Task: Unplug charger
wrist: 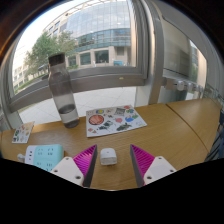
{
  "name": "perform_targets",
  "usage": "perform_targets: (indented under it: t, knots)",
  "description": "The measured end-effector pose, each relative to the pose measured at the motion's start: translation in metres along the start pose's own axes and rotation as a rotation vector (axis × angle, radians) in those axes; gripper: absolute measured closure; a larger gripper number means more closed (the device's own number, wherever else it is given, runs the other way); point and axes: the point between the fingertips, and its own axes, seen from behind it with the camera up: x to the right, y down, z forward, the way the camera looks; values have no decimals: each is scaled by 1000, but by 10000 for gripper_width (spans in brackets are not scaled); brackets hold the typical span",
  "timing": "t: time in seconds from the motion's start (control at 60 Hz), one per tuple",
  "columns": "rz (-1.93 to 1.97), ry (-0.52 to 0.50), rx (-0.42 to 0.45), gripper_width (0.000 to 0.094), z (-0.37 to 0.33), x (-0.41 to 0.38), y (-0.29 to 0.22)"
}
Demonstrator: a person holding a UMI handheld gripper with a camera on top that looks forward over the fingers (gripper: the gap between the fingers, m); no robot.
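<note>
A wide wooden table is stretching toward large windows overlooking a glass building. A tall clear plastic bottle is standing beside a colourful printed sheet. A pale teal card is lying near the left finger. The jaws are standing open (holding nothing), and the small white charger block is sitting between the gripper fingers, gaps either side.

An office or meeting room, seen from a wooden desk set against large windows. Modern glass-fronted buildings stand outside; a printed leaflet lies on the desk.
</note>
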Motion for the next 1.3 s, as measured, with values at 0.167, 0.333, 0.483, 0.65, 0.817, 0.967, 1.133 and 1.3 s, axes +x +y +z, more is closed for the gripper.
perform_targets:
  t: [0.167, 0.333, 0.483, 0.65, 0.817, 0.967, 1.133, 1.3]
  knots:
    - [36, 17, 144, 192, -53, 6, -50]
    - [39, -23, 324, 159, -143, 13, -94]
    - [15, -22, 368, 154, -195, 30, -79]
    - [1, -48, 286, 145, -211, 43, -3]
    - [-23, -122, 158, 139, -214, 35, 73]
    - [-66, -171, 132, 134, -228, 23, 98]
    - [-78, -216, 149, 136, -238, 8, 99]
    - [-109, -229, 140, 136, -241, 2, 105]
